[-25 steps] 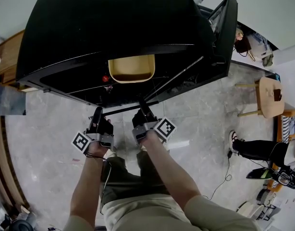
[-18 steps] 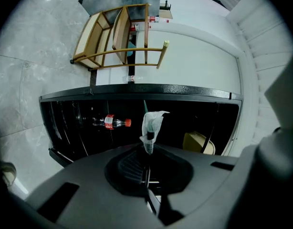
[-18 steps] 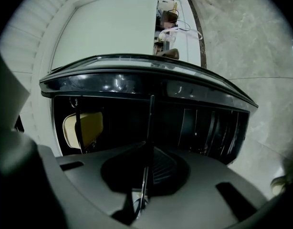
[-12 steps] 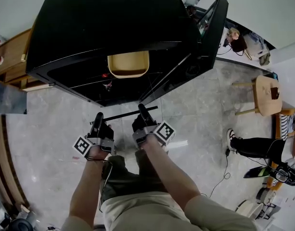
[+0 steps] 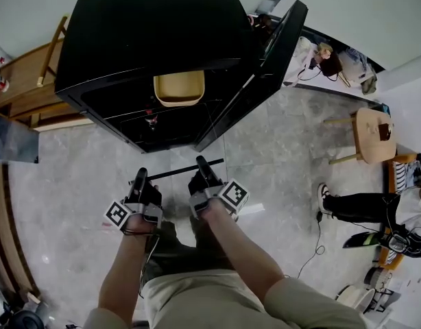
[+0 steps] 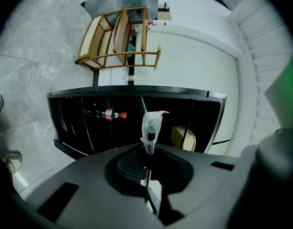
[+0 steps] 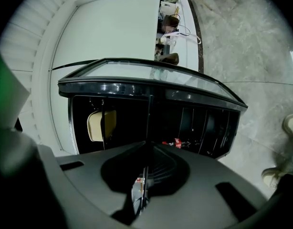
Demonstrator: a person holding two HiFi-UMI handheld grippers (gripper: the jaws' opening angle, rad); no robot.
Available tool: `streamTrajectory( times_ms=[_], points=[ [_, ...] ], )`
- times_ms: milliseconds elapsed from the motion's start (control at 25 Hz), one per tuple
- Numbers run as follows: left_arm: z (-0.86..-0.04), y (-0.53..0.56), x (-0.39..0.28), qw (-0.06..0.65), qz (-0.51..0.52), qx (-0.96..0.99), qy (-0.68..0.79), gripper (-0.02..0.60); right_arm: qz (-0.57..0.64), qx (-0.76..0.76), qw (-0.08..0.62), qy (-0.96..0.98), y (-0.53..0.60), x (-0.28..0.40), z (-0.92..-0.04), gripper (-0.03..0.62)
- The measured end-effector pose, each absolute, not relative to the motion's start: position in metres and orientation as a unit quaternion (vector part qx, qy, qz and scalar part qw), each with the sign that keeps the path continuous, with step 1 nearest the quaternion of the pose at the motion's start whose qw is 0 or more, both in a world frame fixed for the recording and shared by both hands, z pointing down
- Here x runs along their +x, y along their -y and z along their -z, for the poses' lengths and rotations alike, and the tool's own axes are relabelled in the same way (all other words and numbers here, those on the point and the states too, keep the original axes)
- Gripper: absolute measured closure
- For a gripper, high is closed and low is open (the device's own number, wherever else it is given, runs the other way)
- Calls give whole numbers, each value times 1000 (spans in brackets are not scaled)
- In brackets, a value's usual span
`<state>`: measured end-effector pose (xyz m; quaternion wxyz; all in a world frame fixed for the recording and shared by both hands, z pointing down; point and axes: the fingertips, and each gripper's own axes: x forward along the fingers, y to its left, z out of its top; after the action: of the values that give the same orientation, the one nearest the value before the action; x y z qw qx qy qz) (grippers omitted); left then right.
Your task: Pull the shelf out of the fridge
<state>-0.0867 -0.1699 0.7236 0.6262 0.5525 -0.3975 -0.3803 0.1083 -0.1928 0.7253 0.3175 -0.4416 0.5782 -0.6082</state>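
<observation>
Shelf (image 5: 177, 171) hangs level in front of the fridge (image 5: 152, 40). In the head view it shows mostly as a dark front bar running crosswise, left to right, with its right end a little nearer the cabinet. The pane behind the bar is see-through, so I cannot tell whether its back edge has cleared the opening. That long axis lies square across both grippers, which point toward the fridge. The left gripper (image 5: 140, 178) has its jaws closed tight on the bar close to its left end. In its own view the shelf shows edge-on as a thin line running away from the jaws, with a pale crinkled wrap (image 6: 151, 122) on it just beyond the tips. The right gripper (image 5: 202, 164) is likewise clamped on the bar, a little inboard of the right end, and the shelf is again a thin dark line ahead of its jaws. Neither hand is nearer; they hold it side by side. Beyond, the fridge door (image 5: 282, 43) stands open at the right, with a tan tub (image 5: 177, 88) and a red-labelled bottle (image 5: 151, 120) inside. Judging by the strip of grey floor (image 5: 73, 163) between bar and cabinet, the draw runs straight back toward the person. Both ends would need to travel evenly so the pane does not skew.
</observation>
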Motion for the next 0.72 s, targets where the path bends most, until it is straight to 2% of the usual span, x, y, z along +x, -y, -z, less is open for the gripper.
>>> streamTrajectory(
  times_ms=[720],
  points=[
    [-574,102,-84,623,378,570,380,571,615,-412,315,-594,125,108,-583,588]
  ],
)
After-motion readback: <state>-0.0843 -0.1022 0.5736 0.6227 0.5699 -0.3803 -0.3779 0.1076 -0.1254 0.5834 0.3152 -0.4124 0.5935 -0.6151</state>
